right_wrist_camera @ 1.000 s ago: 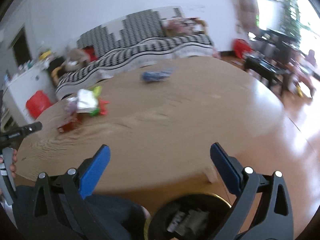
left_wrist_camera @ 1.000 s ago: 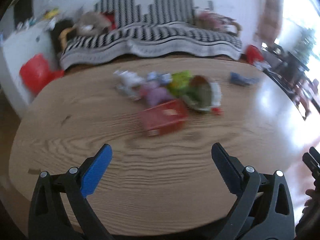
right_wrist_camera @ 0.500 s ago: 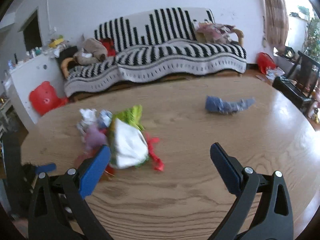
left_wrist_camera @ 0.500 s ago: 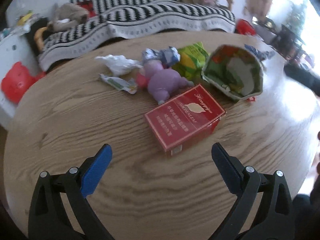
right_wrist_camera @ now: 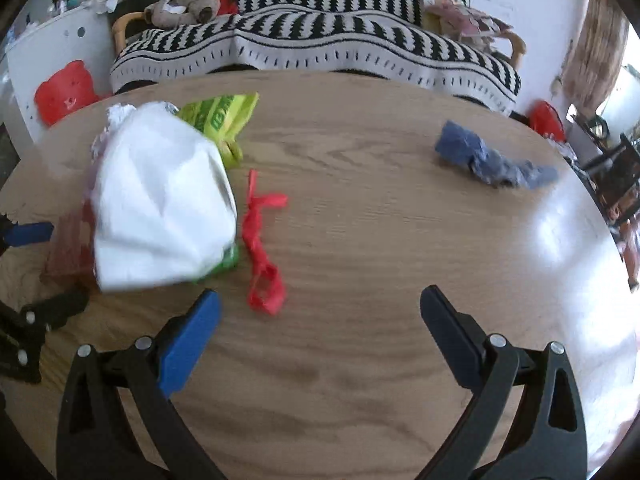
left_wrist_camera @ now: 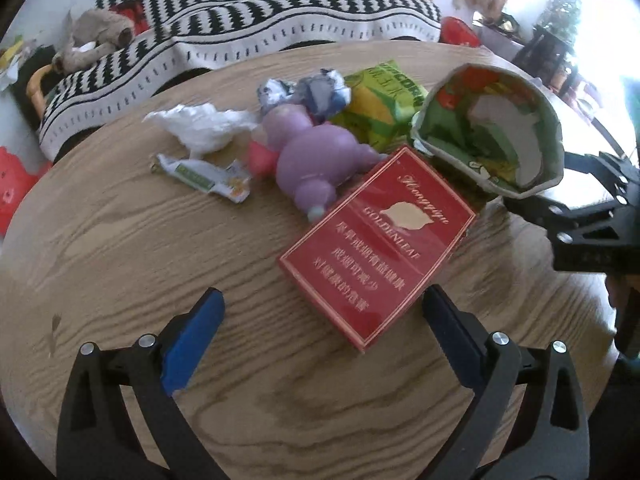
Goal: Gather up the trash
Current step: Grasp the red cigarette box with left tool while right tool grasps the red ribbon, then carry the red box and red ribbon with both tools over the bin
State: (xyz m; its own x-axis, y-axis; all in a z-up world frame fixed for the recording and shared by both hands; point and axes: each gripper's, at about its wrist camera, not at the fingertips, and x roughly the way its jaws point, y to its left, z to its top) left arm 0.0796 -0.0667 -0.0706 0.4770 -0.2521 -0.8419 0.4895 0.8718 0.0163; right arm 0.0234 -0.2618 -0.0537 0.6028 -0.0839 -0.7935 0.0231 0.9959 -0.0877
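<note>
1. The left gripper [left_wrist_camera: 320,312] hovers low over the wooden table [left_wrist_camera: 120,240], its jaws spread wide and holding nothing; the near corner of the red carton [left_wrist_camera: 380,256] lies between the fingertips without visible contact.
2. The right gripper [right_wrist_camera: 320,308] hangs over bare table just right of the carton's pile, jaws likewise wide apart and empty; the red plastic scrap [right_wrist_camera: 262,248] lies just beyond its left finger (the blue one).
3. Beyond the carton, touching it, lie a purple toy-like bottle [left_wrist_camera: 316,160] and an opened paper bowl [left_wrist_camera: 492,132] on its side; a green-yellow snack bag [left_wrist_camera: 380,100], crumpled white tissue [left_wrist_camera: 200,128] and a small wrapper [left_wrist_camera: 208,176] sit farther back.
4. A crumpled blue wrapper [right_wrist_camera: 492,160] lies alone, well apart from the carton.
5. In the right wrist view the bowl's white underside hides most of the carton, and the pile is motion-blurred.
</note>
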